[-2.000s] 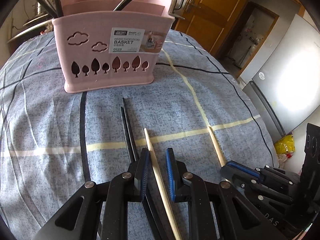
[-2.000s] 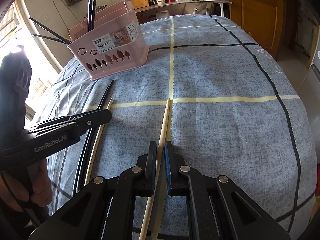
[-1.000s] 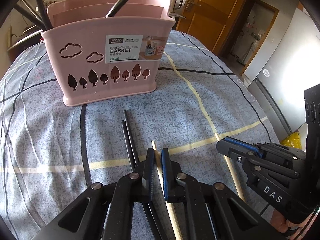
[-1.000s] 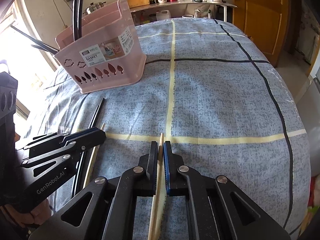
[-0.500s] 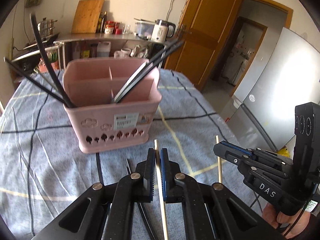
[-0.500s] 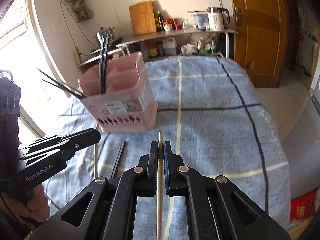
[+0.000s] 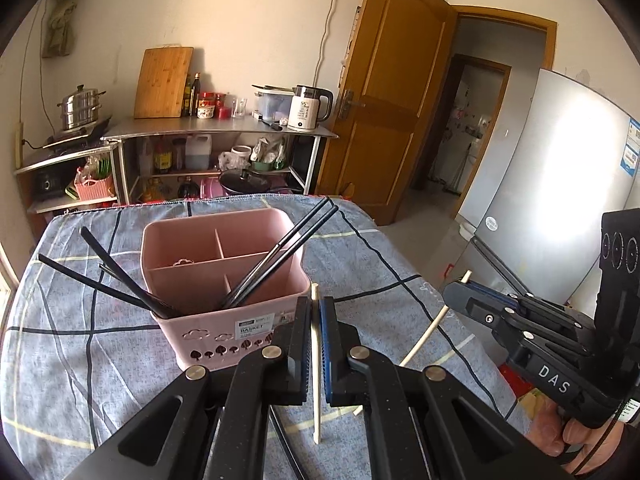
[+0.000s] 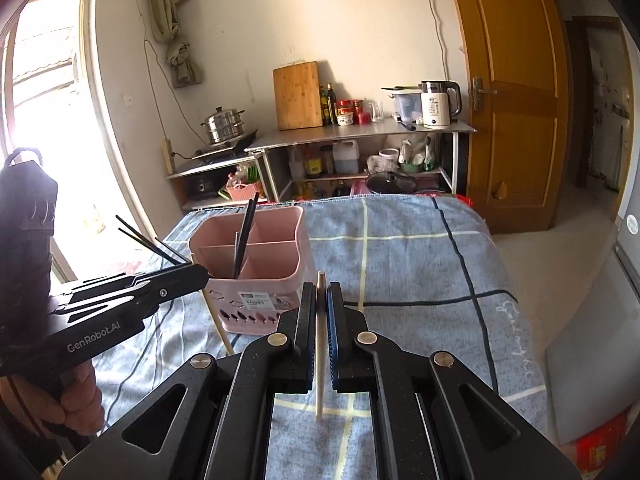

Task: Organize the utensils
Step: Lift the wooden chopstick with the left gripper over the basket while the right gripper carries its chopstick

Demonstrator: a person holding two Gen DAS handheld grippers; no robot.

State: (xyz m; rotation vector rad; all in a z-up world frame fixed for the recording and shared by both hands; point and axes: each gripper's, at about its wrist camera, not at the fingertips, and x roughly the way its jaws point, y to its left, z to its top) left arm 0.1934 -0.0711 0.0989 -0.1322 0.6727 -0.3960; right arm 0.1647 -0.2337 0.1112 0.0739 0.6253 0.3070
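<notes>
A pink divided basket (image 7: 224,264) (image 8: 256,264) stands on the blue checked cloth and holds black chopsticks (image 7: 288,248) that lean out to the right and others (image 7: 112,284) to the left. My left gripper (image 7: 316,304) is shut on a pale wooden chopstick (image 7: 316,392), held in the air just in front of the basket. My right gripper (image 8: 320,292) is shut on a second wooden chopstick (image 8: 319,376), also lifted off the cloth. In each view the other gripper (image 7: 452,292) (image 8: 200,276) shows at the side with its stick (image 7: 430,330) (image 8: 218,328).
The cloth-covered table (image 8: 420,256) ends near a grey fridge (image 7: 560,184) on the right. Behind the table stand a metal shelf (image 7: 224,128) with a kettle, bottles and a cutting board, and a wooden door (image 7: 392,92). A black chopstick (image 7: 280,424) lies under my left gripper.
Both grippers have risen off the cloth, each carrying its wooden chopstick. The basket, seen from the side before, now shows from above with its compartments open to view.
</notes>
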